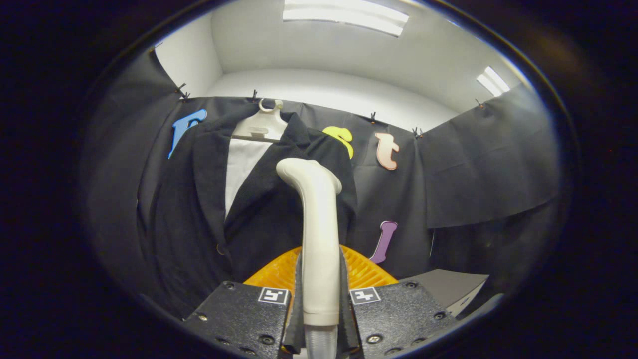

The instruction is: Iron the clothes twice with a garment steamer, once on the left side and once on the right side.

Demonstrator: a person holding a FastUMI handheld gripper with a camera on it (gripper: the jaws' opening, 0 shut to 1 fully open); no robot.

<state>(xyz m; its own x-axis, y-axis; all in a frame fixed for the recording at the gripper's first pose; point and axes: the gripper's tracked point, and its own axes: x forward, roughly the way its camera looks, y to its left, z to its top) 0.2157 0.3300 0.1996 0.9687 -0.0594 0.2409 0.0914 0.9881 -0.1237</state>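
Two fingers of the gripper press on the steamer from left and right, pinching the lower part of its pale handle. The handle stands upright between them, rises ahead of the fingers and bends to the left at its rounded top. A clear, ribbed hose leaves the bottom end of the handle, right at the near side of the fingers. Behind the handle, just beyond the fingertips, spreads an orange ribbed part, fan-shaped and showing on both sides of the handle.

Farther off hangs a dark jacket on a pale plastic hanger, whose hook catches the top of the black cloth wall. The jacket falls open at the chest, where a white shirt shows between the lapels. The bent top of the steamer lies in front of the jacket's right half, near the right lapel; whether it touches the cloth cannot be told. To the right, low and near, a grey flat board sticks out beside the gripper.
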